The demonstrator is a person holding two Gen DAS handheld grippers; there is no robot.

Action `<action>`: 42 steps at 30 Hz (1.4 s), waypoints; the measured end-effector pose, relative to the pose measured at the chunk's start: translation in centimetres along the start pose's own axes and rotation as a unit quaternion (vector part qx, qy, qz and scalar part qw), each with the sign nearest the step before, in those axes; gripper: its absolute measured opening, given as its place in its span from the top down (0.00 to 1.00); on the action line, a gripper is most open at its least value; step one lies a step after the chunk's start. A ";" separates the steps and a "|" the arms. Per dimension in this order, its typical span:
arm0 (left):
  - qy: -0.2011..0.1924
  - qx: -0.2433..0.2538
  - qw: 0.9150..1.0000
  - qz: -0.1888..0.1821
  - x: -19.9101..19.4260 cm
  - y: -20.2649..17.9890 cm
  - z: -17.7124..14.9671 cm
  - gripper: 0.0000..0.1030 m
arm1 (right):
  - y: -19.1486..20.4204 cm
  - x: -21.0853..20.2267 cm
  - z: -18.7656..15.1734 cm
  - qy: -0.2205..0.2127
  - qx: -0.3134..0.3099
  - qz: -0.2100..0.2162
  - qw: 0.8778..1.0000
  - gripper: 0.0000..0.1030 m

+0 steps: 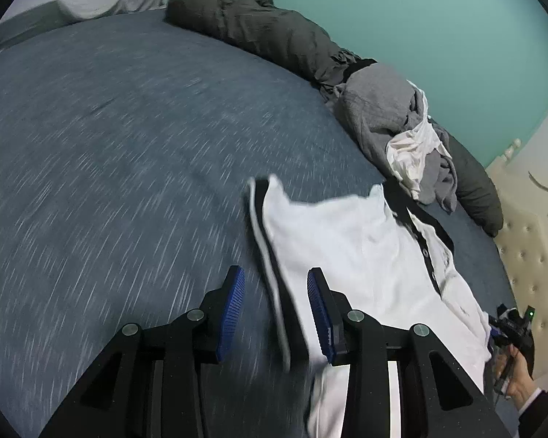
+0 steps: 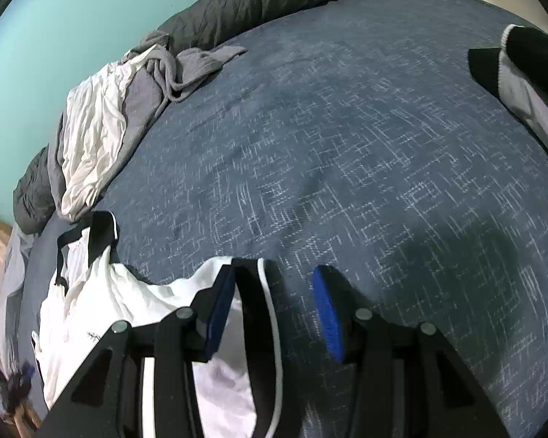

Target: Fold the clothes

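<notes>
Each gripper, the left gripper (image 1: pixel 276 314) and the right gripper (image 2: pixel 274 314), has a matte black frame of angular linkage arms with triangular cut-outs, joined by round silver screws. The fingers (image 1: pixel 233 310) carry ribbed blue pads. The person's hand (image 1: pixel 518 379) emerges from a dark sleeve (image 1: pixel 540 401).

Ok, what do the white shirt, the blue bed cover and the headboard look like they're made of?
White shirt: soft matte knit, probably cotton polo fabric, since it drapes and creases, with black trim and a buttoned placket. Blue bed cover: woven matte cloth with pale flecked threads. Headboard: cream, button-tufted, slightly glossy padding, likely faux leather, though it could be real.
</notes>
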State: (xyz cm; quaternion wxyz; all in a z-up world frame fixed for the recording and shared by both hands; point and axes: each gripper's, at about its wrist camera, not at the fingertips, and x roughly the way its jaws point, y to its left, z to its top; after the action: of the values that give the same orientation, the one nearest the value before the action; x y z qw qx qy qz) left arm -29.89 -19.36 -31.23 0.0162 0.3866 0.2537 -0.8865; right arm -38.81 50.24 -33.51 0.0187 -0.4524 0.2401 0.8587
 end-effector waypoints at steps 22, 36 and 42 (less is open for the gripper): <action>-0.005 -0.010 0.998 0.057 0.4 2.6 5.0 0.97 | -1.3 -3.0 0.9 -0.041 0.008 -0.008 0.999 0.99; 0.032 -0.072 0.993 0.093 1.7 7.1 3.4 0.97 | -3.6 -1.2 1.1 -0.016 0.054 -0.071 0.996 0.99; 0.054 -0.049 0.993 0.088 1.5 6.2 3.7 0.90 | -2.9 -1.3 2.2 0.009 0.034 -0.042 0.999 0.93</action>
State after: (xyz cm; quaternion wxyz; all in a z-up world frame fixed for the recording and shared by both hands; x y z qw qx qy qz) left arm -31.99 -26.23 -32.86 0.0995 0.4539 0.2627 -0.8456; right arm -39.00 53.95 -32.58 0.0677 -0.4685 0.2501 0.8446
